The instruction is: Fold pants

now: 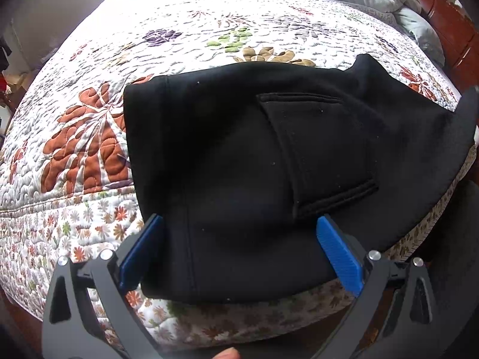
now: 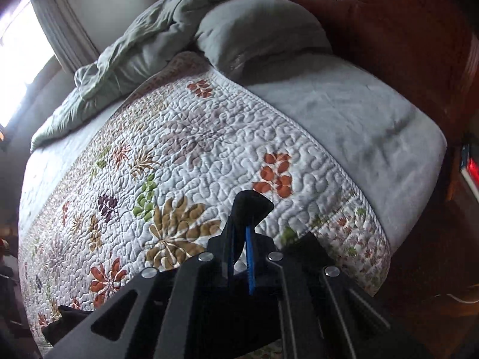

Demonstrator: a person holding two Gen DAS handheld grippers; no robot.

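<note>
Black pants (image 1: pixel 239 161) folded on quilt (image 1: pixel 89 137), frame centre. Left gripper (image 1: pixel 239 251) jaws apart, straddling near edge. Right gripper (image 2: pixel 241 239) jaws clamped on pants corner, likely lifting for next fold.

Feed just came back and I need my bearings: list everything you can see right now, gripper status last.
pants: one, black, lying on the quilt, patch pocket up; one bit pinched in the right gripper
quilt: one, white with rust, green and purple flowers, covering the bed
blanket: one, grey, under the quilt toward the head of the bed
pillow: one, grey-green, at the headboard
comforter: one, grey-green, bunched beside the pillow
headboard: one, dark red wood, behind the pillow
window: one, bright, far side of the room
left gripper: blue pads, open, straddling the near end of the pants
right gripper: blue pads, shut on the pants
</note>
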